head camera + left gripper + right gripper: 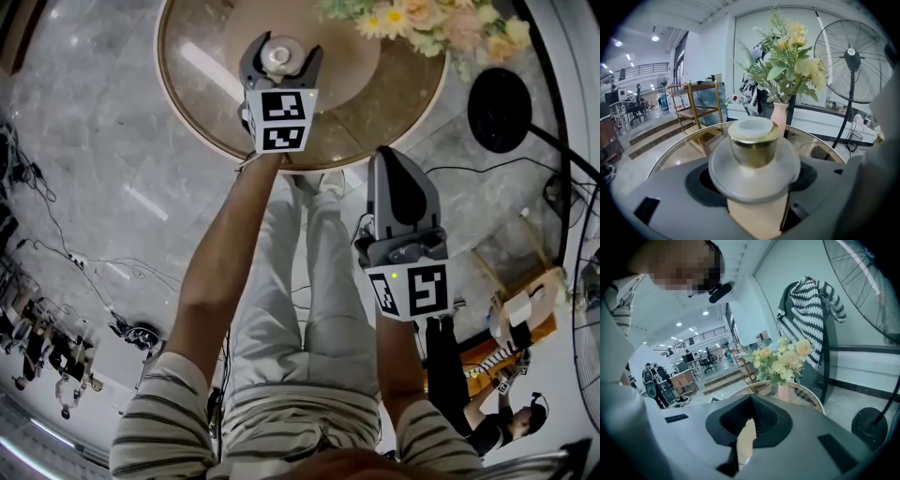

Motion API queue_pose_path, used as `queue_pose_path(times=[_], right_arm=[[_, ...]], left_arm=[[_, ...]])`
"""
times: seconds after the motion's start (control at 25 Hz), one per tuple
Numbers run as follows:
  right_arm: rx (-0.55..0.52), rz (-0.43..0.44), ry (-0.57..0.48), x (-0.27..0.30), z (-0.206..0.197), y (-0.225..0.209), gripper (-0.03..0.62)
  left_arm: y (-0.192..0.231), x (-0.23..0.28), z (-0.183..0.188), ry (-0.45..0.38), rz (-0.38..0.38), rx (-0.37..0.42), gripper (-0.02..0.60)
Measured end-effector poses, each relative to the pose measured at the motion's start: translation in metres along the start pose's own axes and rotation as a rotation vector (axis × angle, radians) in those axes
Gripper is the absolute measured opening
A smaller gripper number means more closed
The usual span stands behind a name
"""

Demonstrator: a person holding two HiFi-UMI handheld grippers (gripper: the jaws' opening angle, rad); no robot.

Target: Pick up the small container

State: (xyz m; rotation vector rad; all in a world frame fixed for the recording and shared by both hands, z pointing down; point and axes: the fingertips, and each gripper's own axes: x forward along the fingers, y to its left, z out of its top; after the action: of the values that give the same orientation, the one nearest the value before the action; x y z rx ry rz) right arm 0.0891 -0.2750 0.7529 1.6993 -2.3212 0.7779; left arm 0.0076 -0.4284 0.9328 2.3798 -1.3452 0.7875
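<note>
The small container [278, 56] is a short gold-coloured cylinder with a white lid and a wide pale disc round its base. It sits between the jaws of my left gripper [279, 49] over the round glass table [375, 108]. In the left gripper view the small container [754, 143] fills the middle, and the left gripper [755, 180] is shut on it below the disc. My right gripper [401, 164] hangs off the table's near edge, shut and empty. In the right gripper view the right gripper [748, 427] shows its jaws closed together.
A vase of pale flowers [422, 19] stands at the table's far right side. A standing fan [851, 61] with a black base [500, 110] is on the floor to the right. Cables [84, 262] trail on the marble floor at left. A person [487, 422] sits at lower right.
</note>
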Motion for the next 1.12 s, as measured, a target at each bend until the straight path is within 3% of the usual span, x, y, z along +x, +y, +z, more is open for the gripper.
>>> queue_pose_path(times=[1.12], right_arm=[[-0.039, 0.032, -0.136, -0.085, 0.119, 0.031, 0.009]], left_arm=[[-0.017, -0.164, 0.141, -0.091, 0.046, -0.061, 0.331]])
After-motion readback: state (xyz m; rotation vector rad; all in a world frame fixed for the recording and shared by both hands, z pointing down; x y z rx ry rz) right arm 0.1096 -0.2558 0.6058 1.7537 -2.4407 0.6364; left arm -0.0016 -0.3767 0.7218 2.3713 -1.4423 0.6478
